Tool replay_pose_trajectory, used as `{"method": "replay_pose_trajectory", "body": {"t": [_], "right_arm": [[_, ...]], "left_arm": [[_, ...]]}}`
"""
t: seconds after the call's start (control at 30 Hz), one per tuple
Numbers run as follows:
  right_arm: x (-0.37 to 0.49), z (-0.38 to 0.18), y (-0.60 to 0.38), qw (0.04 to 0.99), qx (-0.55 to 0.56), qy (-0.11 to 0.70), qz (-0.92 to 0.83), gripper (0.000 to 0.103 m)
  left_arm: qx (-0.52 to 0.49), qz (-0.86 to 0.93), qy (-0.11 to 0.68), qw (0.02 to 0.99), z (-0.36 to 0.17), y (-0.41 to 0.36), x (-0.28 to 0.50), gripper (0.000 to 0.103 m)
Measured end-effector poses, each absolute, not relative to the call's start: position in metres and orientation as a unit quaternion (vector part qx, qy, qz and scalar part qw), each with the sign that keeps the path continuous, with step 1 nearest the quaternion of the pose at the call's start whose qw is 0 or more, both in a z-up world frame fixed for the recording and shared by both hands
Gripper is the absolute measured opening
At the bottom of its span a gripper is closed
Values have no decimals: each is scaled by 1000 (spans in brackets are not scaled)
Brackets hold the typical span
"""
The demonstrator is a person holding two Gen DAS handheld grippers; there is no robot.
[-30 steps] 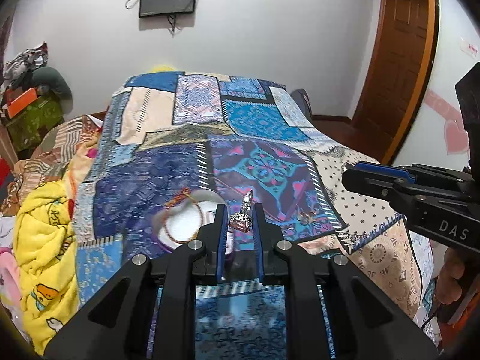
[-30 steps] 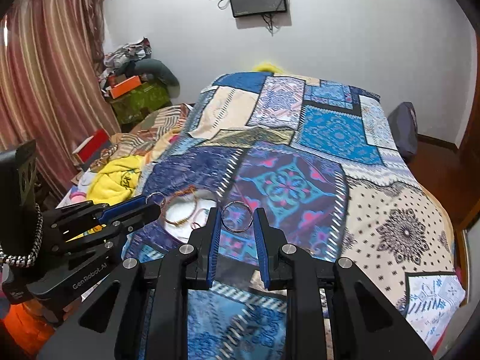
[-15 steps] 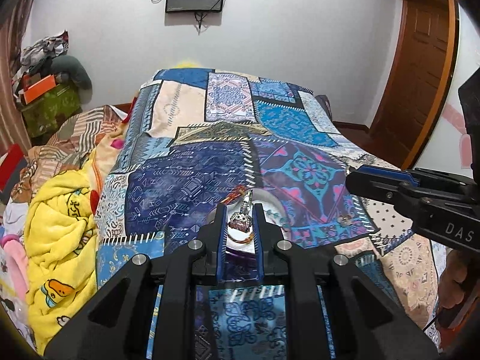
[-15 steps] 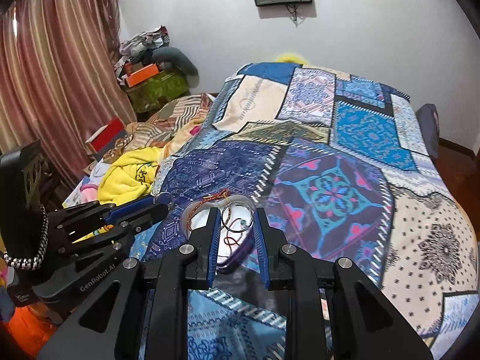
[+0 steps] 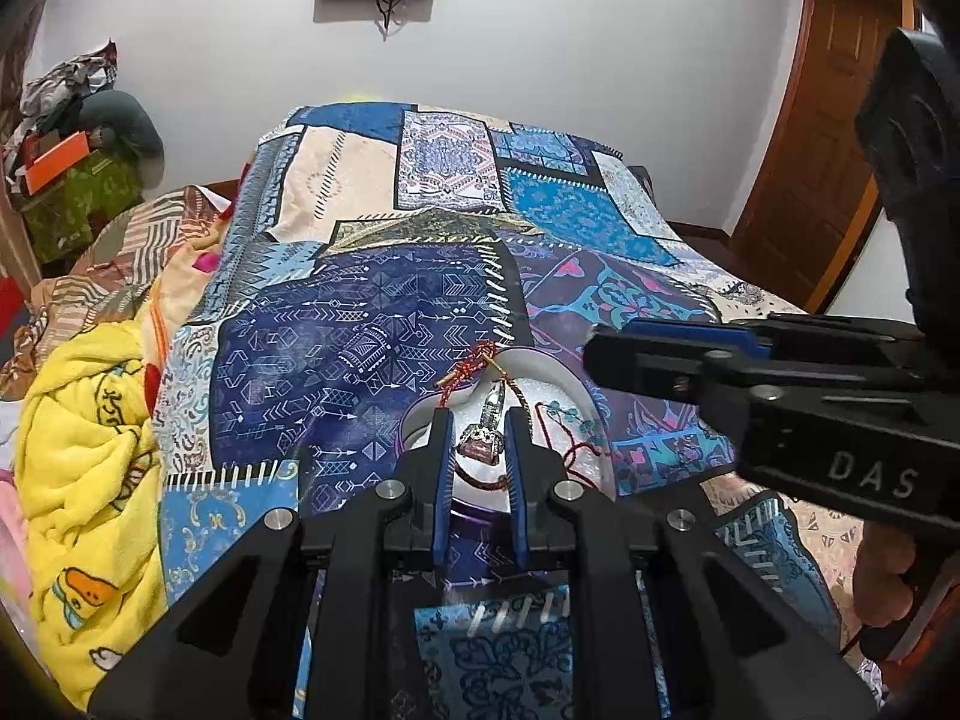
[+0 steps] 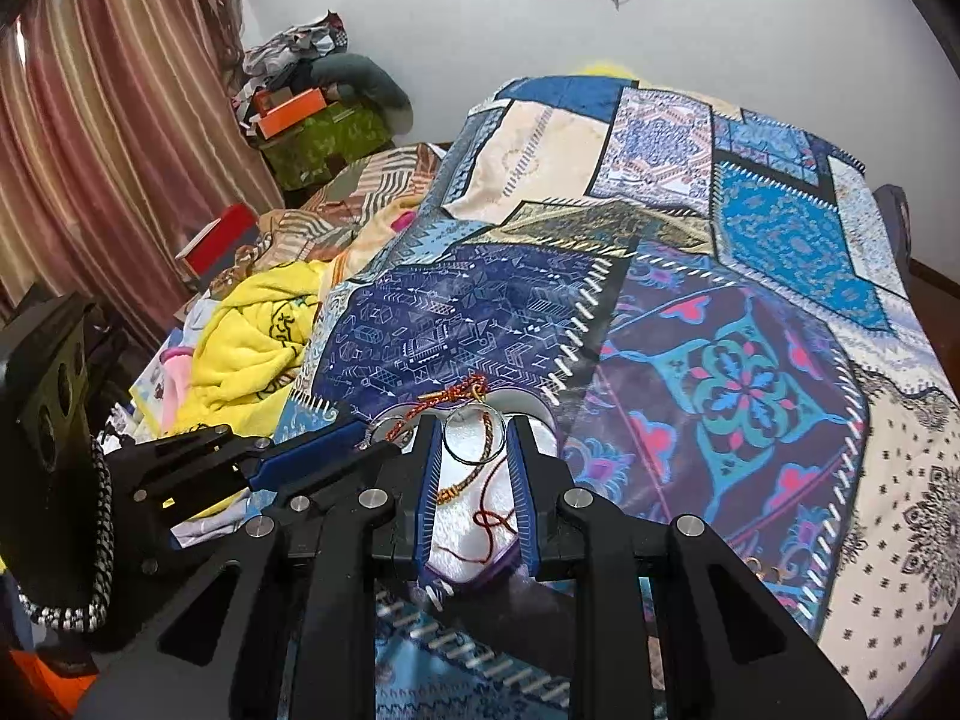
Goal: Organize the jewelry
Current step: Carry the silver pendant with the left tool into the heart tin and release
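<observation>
Right now both grippers tilt steeply down over a patchwork bedspread, side by side above a white heart-shaped dish that lies on the cloth. The left gripper has its blue-padded jaws clamped on a small silver earring with a pinkish stone, which stands upright between the pads, its narrow end pointing away from the camera. It hangs over the near left part of the dish. The right gripper is closed on a thin silver ring, the hoop held edge to edge between the pads and facing the camera, over the dish's left lobe.

Inside the dish lies a red and gold braided bracelet, with a loose dark red cord trailing toward the dish's point; a knotted red and gold end drapes over the far rim onto the cloth. From the left view the right gripper crosses in from the right edge, with part of a hand visible beneath it. A yellow blanket is heaped off the bedspread's left side.
</observation>
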State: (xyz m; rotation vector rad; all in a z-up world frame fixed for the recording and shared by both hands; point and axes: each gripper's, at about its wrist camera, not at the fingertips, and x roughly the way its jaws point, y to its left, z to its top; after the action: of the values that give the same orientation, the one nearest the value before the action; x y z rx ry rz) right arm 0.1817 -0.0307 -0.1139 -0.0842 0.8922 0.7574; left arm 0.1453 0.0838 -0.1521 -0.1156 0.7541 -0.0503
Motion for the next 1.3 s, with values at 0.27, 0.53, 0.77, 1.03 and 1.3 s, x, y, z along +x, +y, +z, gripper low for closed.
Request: {"method": "replay_pose_trajectory", "body": {"t": [0.27,0.53,0.77,1.03,1.3], "right_arm": [[190,-126,-18,825,-49,434,359,20],[196,-129,-17,818,-45,445,362,20],[191,-120,-23,829,-53,431,353,35],[180,-101,-42,846,-55,410,338,35],[164,-79,-72,866,-53,383,316,35]], "left_arm": [[-62,-31,373,925,-161,92,154,15],[-73,-32,367,927,-161,99,157,15],[-71,-26,368,927,-157,102,156,15],[-67,-17,359,931,-143,99,146,15],[-55,-17,338,939,-116,84,130,15]]}}
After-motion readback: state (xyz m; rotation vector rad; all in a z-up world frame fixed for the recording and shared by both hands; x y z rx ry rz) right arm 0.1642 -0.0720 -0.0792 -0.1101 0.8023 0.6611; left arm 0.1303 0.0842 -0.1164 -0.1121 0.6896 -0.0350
